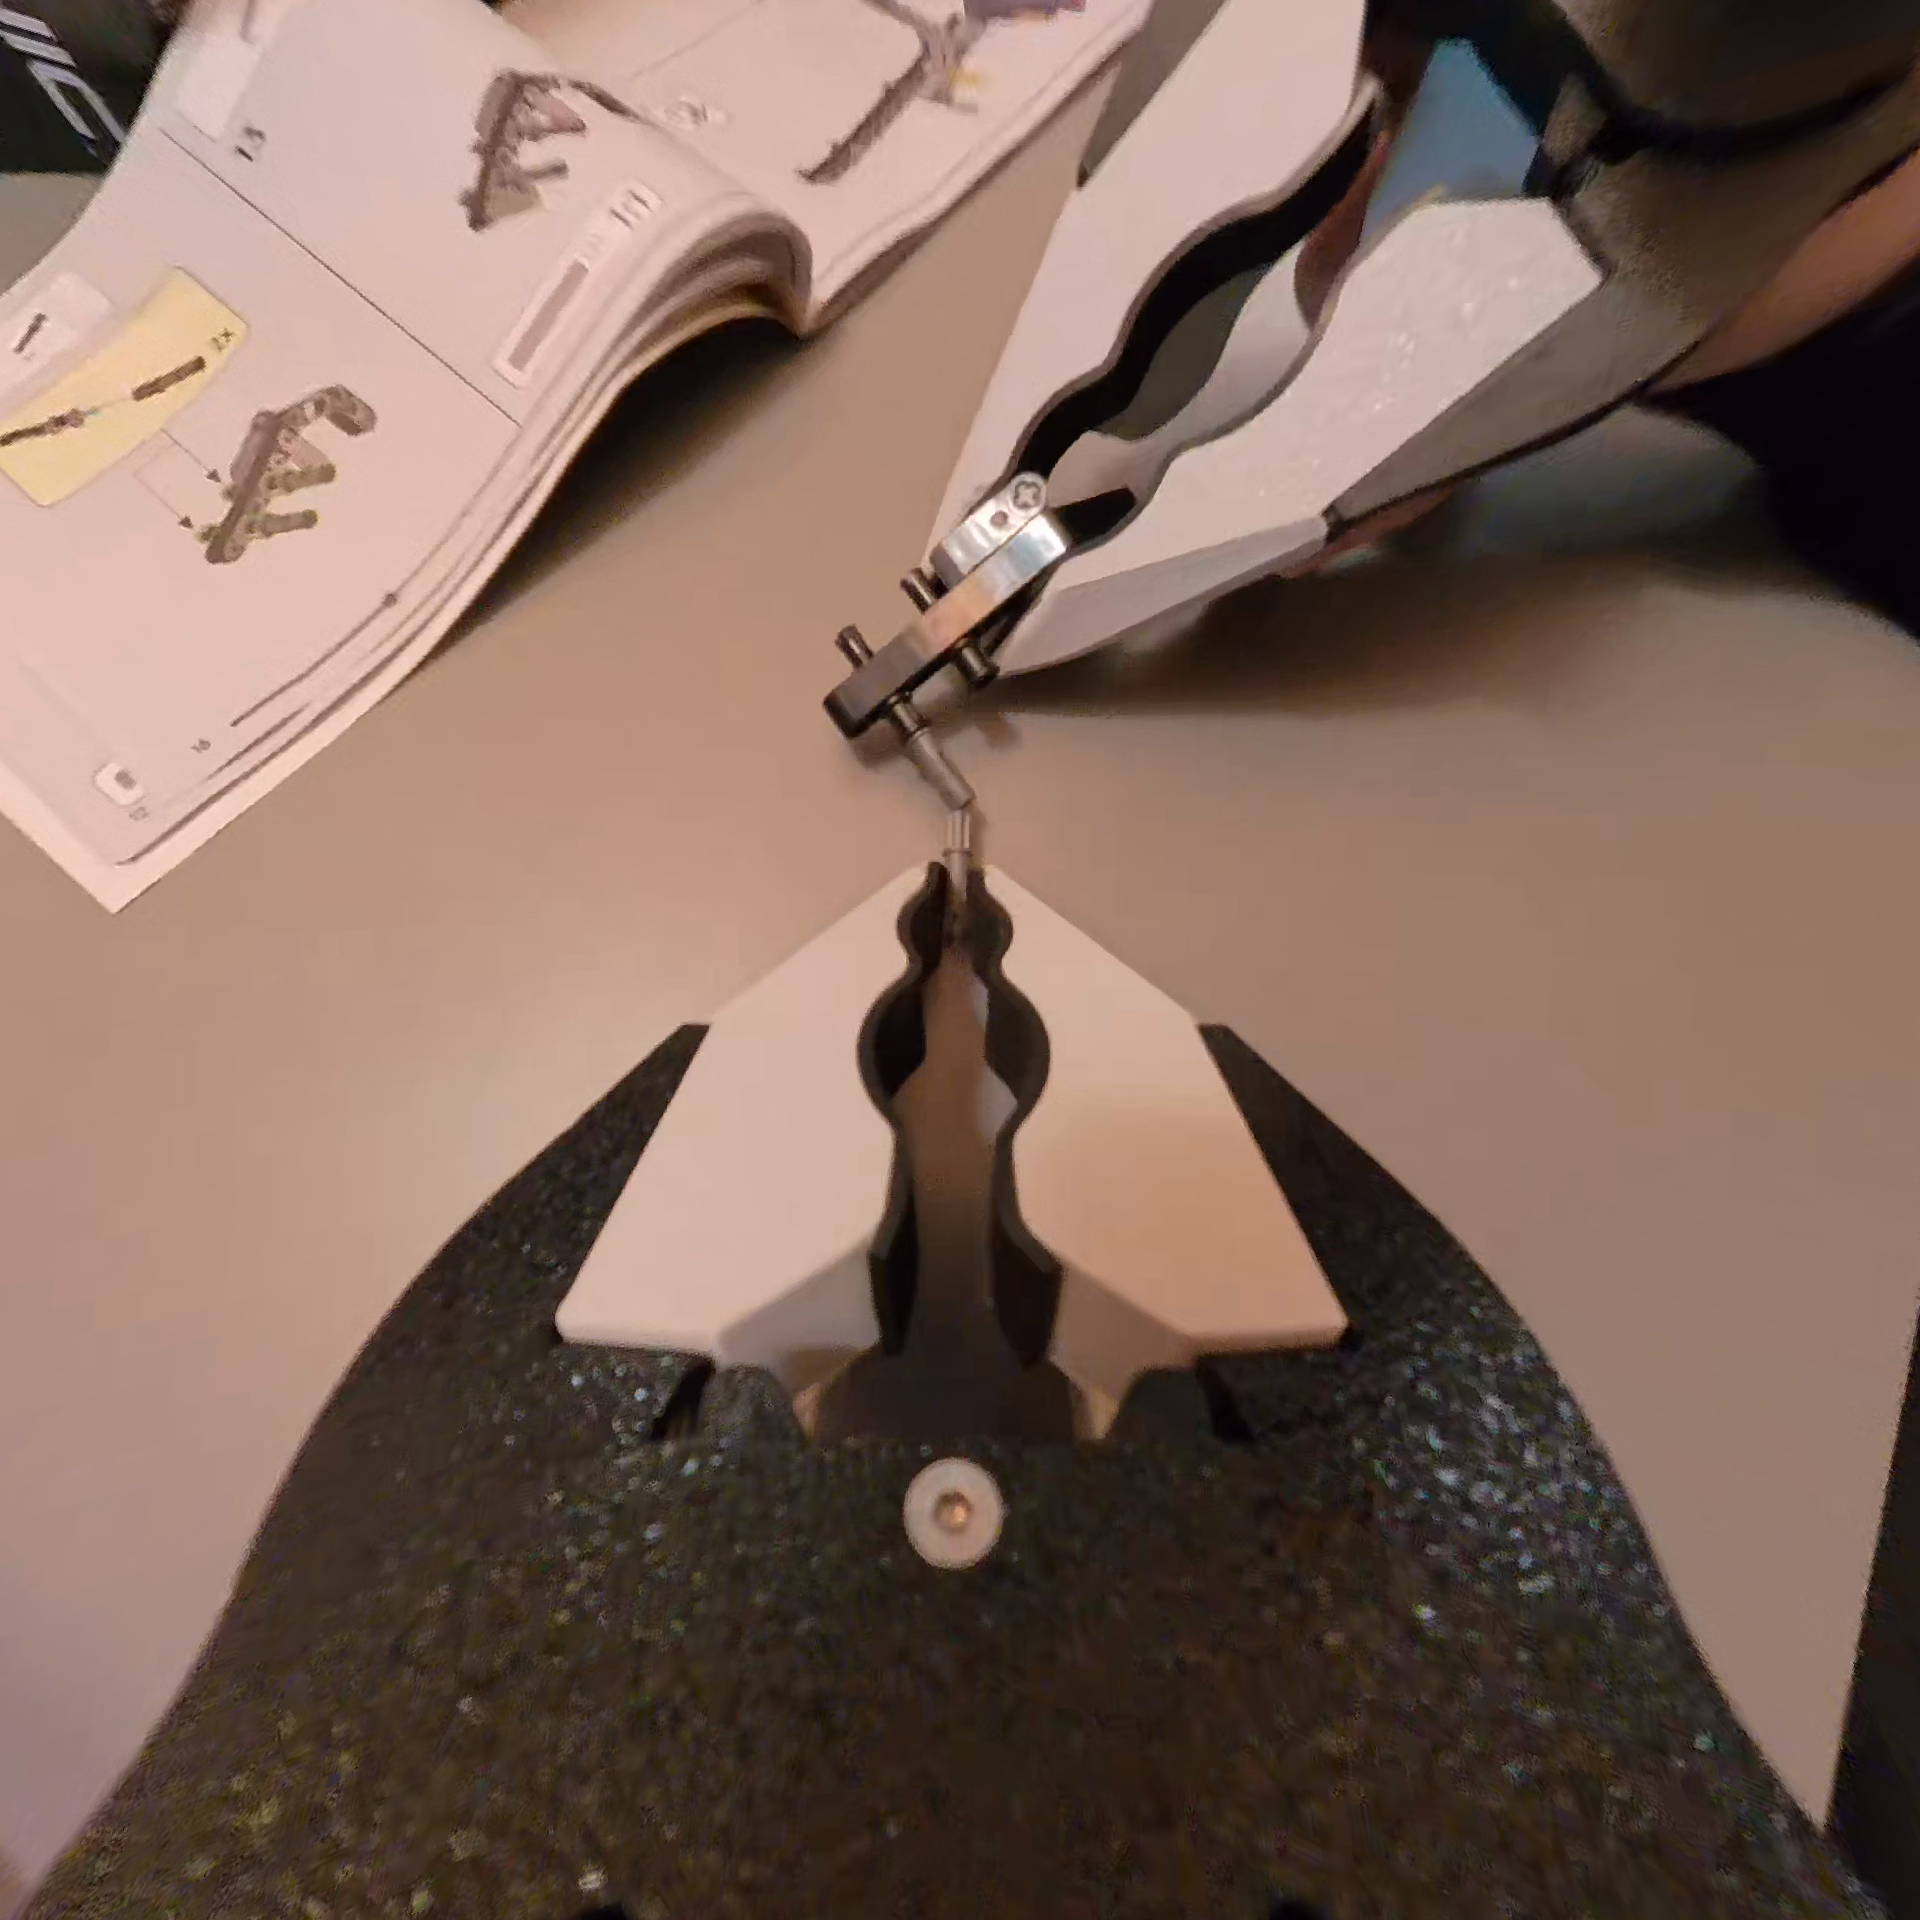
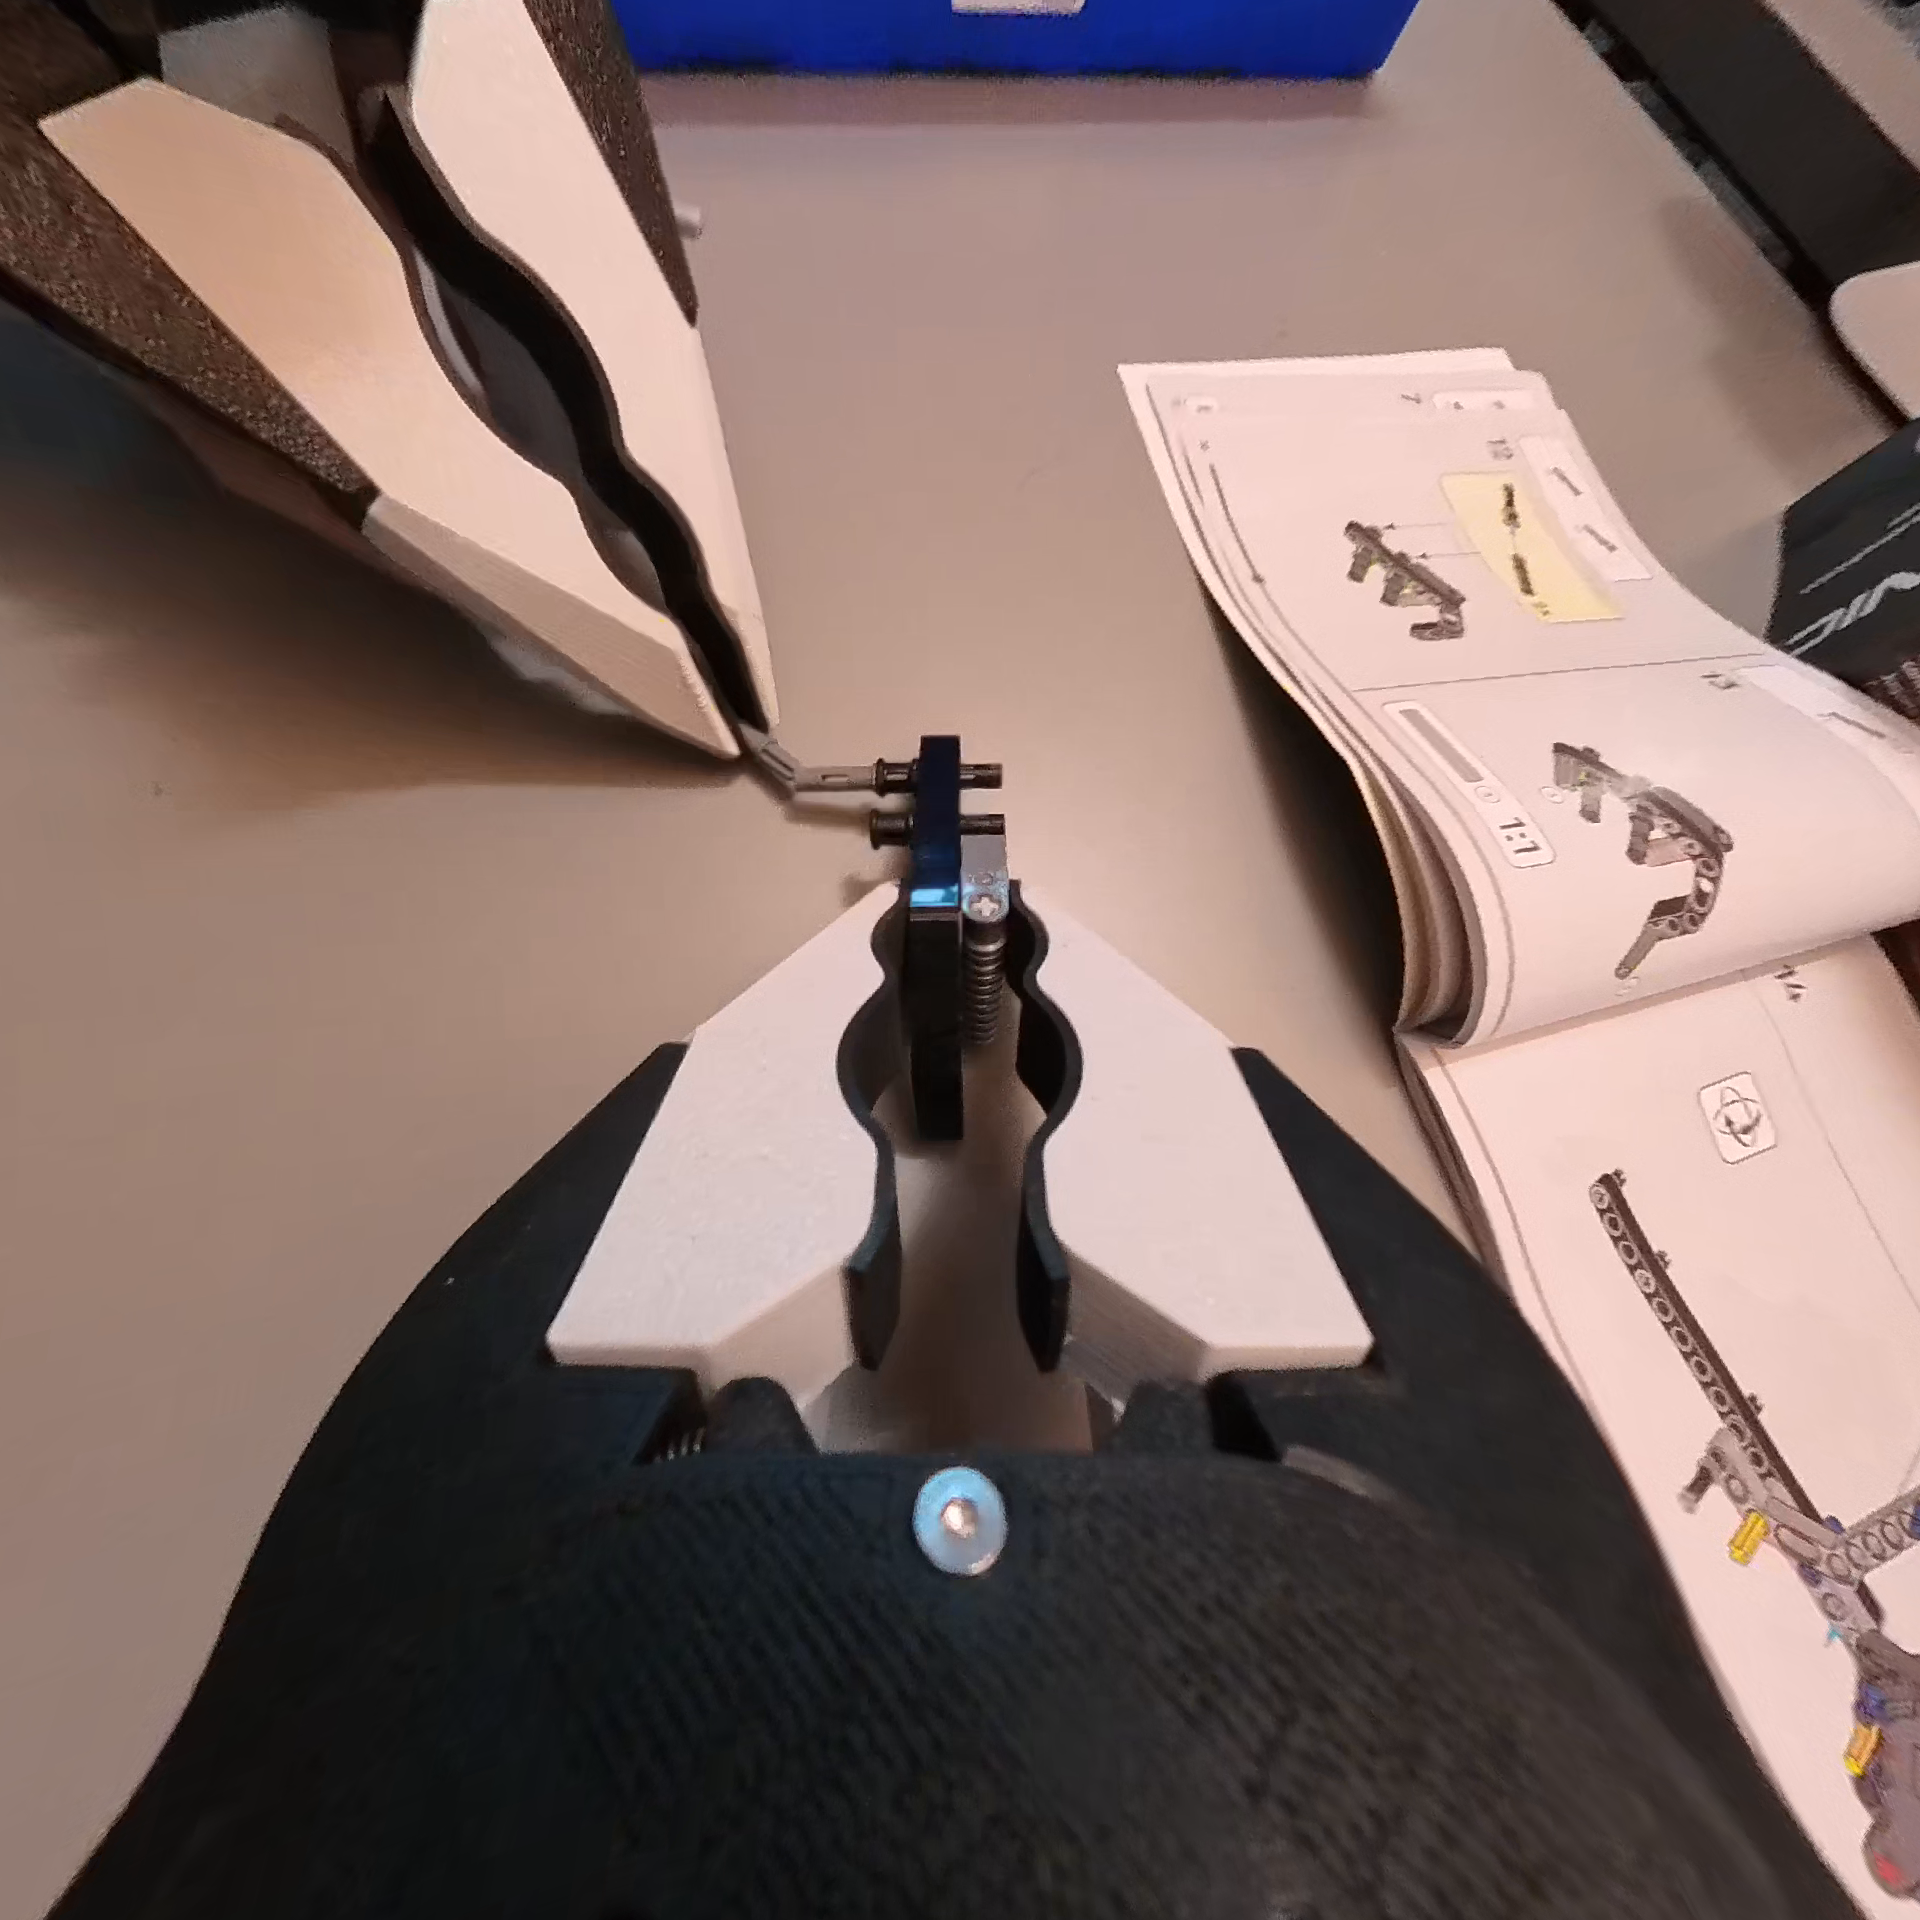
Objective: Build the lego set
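Note:
My right gripper (image 2: 948,894) is shut on a small lego assembly (image 2: 940,831): a black beam with black pins through it and a grey piece with a cross hole beside a spring-like part. It also shows in the left wrist view (image 1: 935,623), at the tip of the right gripper (image 1: 1013,540). My left gripper (image 1: 954,873) is shut on a thin grey jointed connector (image 1: 951,795) whose far end meets a pin of the black beam. In the right wrist view the left gripper (image 2: 753,732) comes in from the upper left, holding that connector (image 2: 805,779).
An open instruction booklet (image 1: 343,343) lies on the grey table (image 1: 1455,935), at the upper left in the left wrist view and at the right (image 2: 1558,779) in the right wrist view. A blue bin (image 2: 997,36) stands at the far edge. A black box (image 2: 1860,582) lies far right.

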`<state>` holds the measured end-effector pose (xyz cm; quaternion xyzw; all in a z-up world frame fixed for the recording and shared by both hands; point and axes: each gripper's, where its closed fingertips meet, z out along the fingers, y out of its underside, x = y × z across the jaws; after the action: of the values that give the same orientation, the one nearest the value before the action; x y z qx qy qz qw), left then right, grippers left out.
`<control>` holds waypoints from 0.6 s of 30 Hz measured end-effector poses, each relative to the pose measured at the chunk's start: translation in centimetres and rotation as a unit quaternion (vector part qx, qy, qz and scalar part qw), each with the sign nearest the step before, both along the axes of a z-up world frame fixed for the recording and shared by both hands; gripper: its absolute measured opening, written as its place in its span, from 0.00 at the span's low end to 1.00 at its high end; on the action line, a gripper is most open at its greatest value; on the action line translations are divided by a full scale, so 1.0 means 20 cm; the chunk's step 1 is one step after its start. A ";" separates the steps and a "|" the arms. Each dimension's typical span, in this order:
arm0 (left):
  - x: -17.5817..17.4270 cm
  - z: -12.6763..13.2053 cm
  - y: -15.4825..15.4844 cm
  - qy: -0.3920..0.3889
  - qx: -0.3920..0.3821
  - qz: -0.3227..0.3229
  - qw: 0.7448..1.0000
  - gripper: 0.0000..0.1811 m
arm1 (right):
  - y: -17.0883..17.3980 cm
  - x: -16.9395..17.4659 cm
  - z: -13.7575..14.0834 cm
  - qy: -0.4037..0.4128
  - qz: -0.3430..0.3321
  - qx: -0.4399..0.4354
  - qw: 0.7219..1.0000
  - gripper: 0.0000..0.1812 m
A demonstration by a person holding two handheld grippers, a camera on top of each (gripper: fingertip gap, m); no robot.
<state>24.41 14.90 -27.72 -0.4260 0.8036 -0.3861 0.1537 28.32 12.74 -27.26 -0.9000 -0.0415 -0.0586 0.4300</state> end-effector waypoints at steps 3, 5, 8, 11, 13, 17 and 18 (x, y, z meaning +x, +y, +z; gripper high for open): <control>0.01 0.07 -0.01 -0.008 -0.069 0.011 0.997 0.01 | 0.02 0.01 0.05 -0.010 -0.009 0.031 0.999 0.07; 0.02 0.13 -0.02 -0.020 -0.112 0.014 0.993 0.01 | 0.04 0.02 0.09 -0.017 -0.016 0.056 0.998 0.07; 0.03 0.18 -0.03 -0.031 -0.152 0.021 0.988 0.01 | 0.05 0.05 0.12 -0.048 -0.038 0.072 0.996 0.08; 0.04 0.23 -0.03 -0.039 -0.207 0.036 0.977 0.01 | 0.07 0.07 0.17 -0.086 -0.053 0.101 0.990 0.07; 0.05 0.26 -0.05 -0.037 -0.250 0.046 0.966 0.01 | 0.07 0.07 0.21 -0.098 -0.064 0.123 0.985 0.07; 0.06 0.29 -0.05 -0.038 -0.295 0.063 0.953 0.01 | 0.08 0.08 0.29 -0.125 -0.078 0.169 0.975 0.07; 0.07 0.30 -0.05 -0.039 -0.303 0.067 0.950 0.01 | 0.08 0.09 0.30 -0.131 -0.081 0.173 0.973 0.07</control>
<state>25.75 13.86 -21.80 -0.4898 0.6121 -0.6164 0.0740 30.07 14.30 -21.26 -0.7966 -0.0135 -0.2169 0.5641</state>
